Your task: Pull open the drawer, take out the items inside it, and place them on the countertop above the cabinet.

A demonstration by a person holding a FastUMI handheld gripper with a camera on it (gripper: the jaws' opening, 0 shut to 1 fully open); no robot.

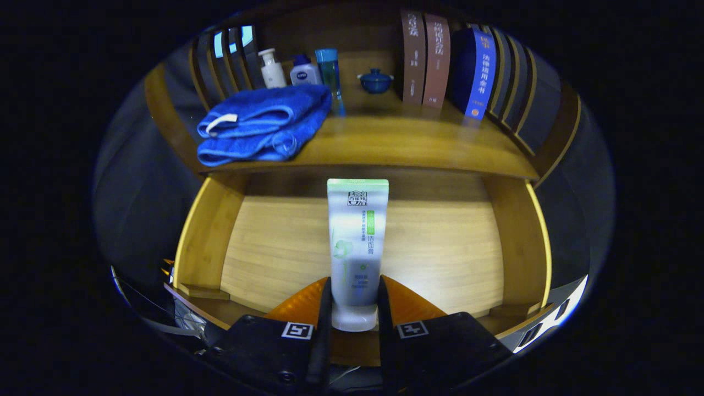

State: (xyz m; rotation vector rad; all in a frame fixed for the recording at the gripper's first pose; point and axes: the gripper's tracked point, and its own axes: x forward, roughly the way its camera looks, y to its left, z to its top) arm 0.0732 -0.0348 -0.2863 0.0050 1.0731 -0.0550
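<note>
A white and green tube [356, 242] of face wash stands up between my fingers, cap end down. My gripper [355, 300] is shut on the tube near its cap, both fingers pressing its sides. Beneath it lies the open wooden drawer [440, 247], its bare floor showing on both sides of the tube. Beyond the drawer runs the wooden countertop [396, 143] of the cabinet. A folded blue towel [264, 129] lies on the countertop, beyond the left finger.
At the back of the countertop stand a white pump bottle [271, 68], a small white bottle [305, 72], a tall blue bottle [329, 71] and a blue lidded bowl [375, 81]. Several books [434, 60] stand upright to the right. Drawer side walls [206, 236] flank the tube.
</note>
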